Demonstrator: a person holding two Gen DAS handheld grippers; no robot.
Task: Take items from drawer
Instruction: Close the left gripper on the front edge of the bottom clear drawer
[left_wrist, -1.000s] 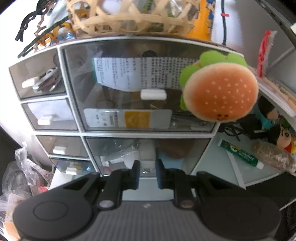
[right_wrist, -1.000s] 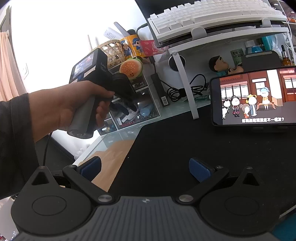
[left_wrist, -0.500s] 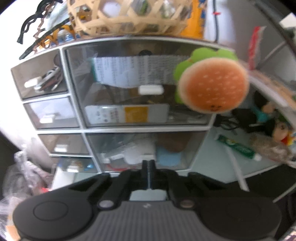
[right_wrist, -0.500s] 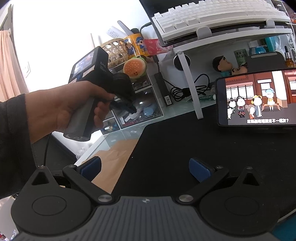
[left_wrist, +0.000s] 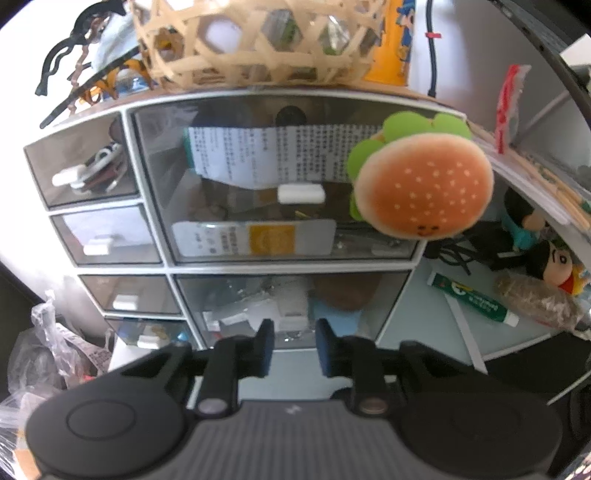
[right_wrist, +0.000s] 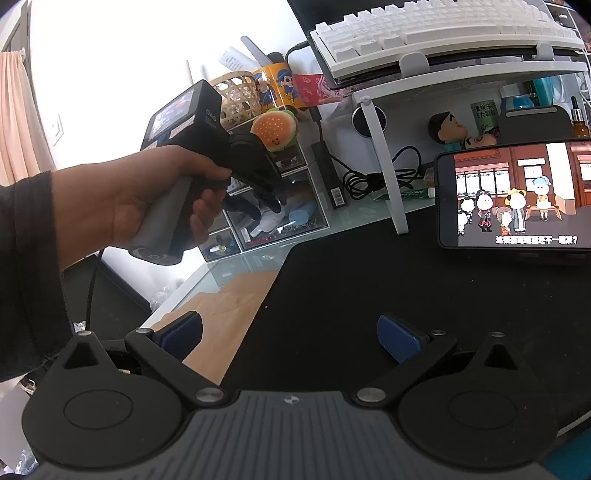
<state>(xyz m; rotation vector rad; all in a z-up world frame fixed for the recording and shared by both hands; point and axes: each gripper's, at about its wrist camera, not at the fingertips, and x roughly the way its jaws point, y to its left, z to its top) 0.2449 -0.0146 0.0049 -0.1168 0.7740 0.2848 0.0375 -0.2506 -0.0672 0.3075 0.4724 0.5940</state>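
Observation:
A clear plastic drawer cabinet (left_wrist: 168, 254) stands on the desk corner; it also shows in the right wrist view (right_wrist: 295, 206). Its lower large drawer (left_wrist: 288, 306) holds papers, a blue item and a brown item. My left gripper (left_wrist: 293, 345) is slightly open, its blue pads on either side of that drawer's white handle (left_wrist: 293, 317). I cannot tell whether they touch it. The upper large drawer has a white handle (left_wrist: 301, 193). My right gripper (right_wrist: 290, 338) is wide open and empty above the black desk mat (right_wrist: 369, 280).
A plush burger (left_wrist: 421, 192) hangs at the cabinet's right front. A woven basket (left_wrist: 251, 40) sits on top. Small drawers (left_wrist: 99, 240) are at left. A toothpaste tube (left_wrist: 472, 297) and dolls lie right. A phone (right_wrist: 517, 195) and keyboard shelf (right_wrist: 443, 40) stand right.
My left gripper shut fully half a second ago and has now opened a little at the lower drawer's handle. The right gripper has shifted only slightly.

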